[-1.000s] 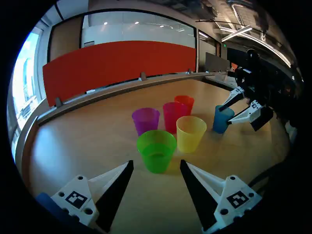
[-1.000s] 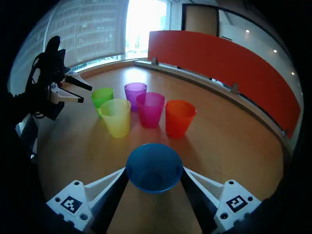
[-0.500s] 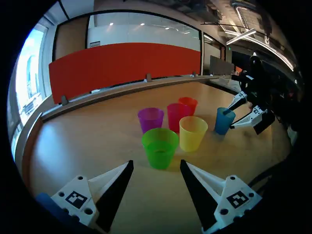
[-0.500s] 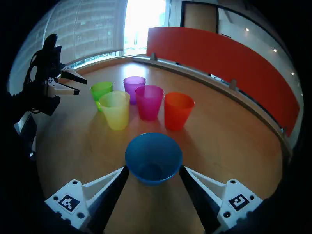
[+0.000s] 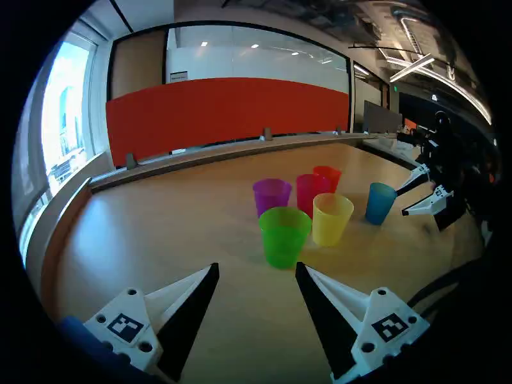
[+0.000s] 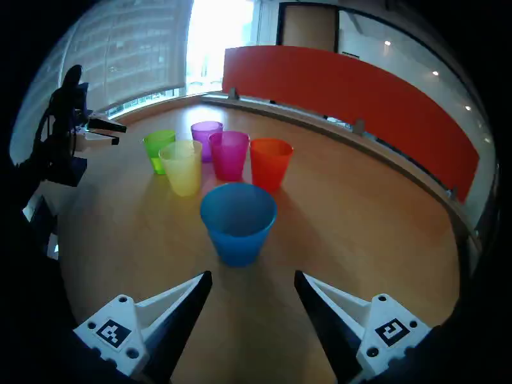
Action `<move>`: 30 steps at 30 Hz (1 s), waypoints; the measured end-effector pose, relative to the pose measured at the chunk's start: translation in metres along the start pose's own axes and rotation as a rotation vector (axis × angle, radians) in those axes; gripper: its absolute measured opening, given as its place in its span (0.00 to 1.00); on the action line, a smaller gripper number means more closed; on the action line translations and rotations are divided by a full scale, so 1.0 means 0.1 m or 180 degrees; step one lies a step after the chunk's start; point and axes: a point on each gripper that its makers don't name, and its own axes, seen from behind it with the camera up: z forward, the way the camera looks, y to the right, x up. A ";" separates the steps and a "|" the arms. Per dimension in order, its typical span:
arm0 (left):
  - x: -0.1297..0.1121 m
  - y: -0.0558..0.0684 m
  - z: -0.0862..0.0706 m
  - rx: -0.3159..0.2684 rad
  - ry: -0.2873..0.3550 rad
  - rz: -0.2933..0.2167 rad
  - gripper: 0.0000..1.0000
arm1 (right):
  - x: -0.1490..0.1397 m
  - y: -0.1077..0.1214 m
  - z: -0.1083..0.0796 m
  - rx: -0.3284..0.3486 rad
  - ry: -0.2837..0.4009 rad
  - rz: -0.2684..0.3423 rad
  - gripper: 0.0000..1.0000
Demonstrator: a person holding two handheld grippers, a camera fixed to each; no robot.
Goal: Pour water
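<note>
Six shiny plastic cups are standing upright on the wooden table [image 6: 358,211], one of each colour. Going from the left in the right gripper view, they are the green cup [image 6: 158,150], yellow cup [image 6: 182,168], purple cup [image 6: 206,137], pink cup [image 6: 228,155], blue cup [image 6: 238,224] and orange cup [image 6: 270,163]. The blue cup is sitting nearest the right gripper [image 6: 253,275], whose fingers are gaping wide and holding nothing. The left gripper [image 5: 256,269] is gaping too, empty, facing the green cup. Each gripper is wearing two black-and-white square marks [image 6: 112,333].
</note>
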 end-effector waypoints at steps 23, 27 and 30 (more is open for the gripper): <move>0.13 -0.46 -0.36 0.0645 0.0362 -0.0109 0.88 | 0.13 0.45 -0.62 -0.0826 0.0562 0.0422 1.00; 0.21 -0.51 -0.41 0.0727 0.0446 -0.0073 0.88 | 0.25 0.58 -0.72 -0.1035 0.0733 0.0439 1.00; 0.25 -0.54 -0.43 0.0789 0.0495 -0.0033 0.88 | 0.34 0.69 -0.79 -0.1207 0.0872 0.0428 1.00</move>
